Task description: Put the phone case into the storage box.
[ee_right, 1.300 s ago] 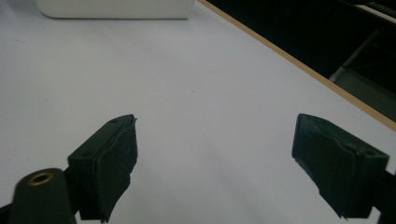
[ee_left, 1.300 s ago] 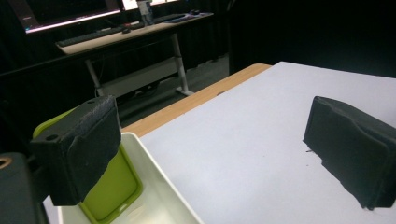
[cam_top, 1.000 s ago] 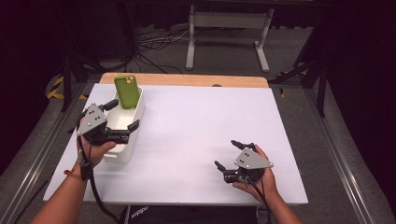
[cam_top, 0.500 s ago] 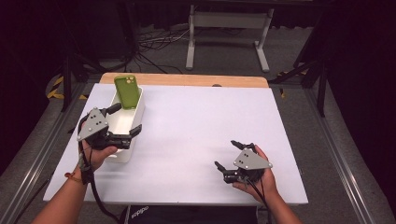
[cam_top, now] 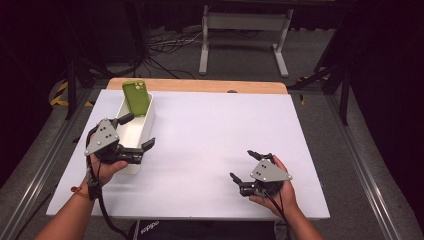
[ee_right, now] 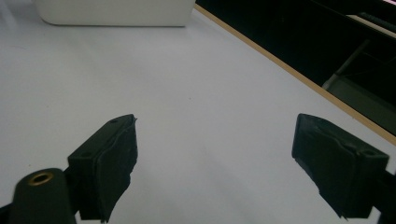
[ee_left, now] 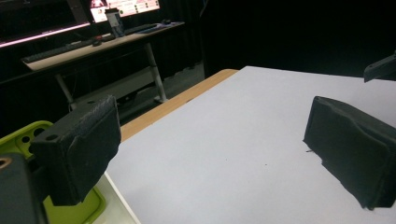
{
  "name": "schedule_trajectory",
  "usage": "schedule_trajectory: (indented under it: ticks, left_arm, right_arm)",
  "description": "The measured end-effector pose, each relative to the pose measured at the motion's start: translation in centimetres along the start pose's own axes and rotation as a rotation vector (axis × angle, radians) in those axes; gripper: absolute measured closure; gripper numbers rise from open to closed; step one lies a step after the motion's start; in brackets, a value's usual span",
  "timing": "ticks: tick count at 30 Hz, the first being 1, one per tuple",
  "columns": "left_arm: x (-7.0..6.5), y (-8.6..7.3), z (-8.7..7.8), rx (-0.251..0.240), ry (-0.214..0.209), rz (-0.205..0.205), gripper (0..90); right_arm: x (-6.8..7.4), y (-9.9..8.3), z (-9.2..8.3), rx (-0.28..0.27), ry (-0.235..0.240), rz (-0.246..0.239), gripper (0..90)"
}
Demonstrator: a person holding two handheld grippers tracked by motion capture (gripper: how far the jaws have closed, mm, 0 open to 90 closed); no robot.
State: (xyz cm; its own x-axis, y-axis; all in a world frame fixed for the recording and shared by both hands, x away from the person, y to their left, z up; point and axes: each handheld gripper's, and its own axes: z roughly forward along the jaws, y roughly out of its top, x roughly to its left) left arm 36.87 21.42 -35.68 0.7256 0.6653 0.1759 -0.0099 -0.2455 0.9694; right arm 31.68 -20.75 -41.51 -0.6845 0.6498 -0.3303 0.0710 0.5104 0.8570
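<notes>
White table (cam_top: 200,130): both grippers' fingers spread wide, empty; left gripper (cam_top: 134,134) over bin (cam_top: 145,122).

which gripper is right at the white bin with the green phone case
The left gripper, open over the white bin that holds the green phone case; the right gripper rests far off.

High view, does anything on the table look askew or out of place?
One thing: the green phone case is not lying flat. It stands tilted against the far end of the white bin, poking above the rim. The left tool is over the bin, open. Nothing looks spilled or damaged.
</notes>
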Motion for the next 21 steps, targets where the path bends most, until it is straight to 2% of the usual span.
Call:
schedule_trajectory:
  ticks: [12,21]
  left_arm:
    - [-1.5,0.3,-0.1,-0.009,-0.042,0.032,5.0]
    - [-2.2,0.0,0.0,-0.001,-0.063,0.038,4.4]
  right_arm:
    - [0.0,0.3,-0.3,-0.015,-0.003,0.002,15.4]
    - [-0.1,0.3,-0.4,-0.018,-0.006,0.004,15.3]
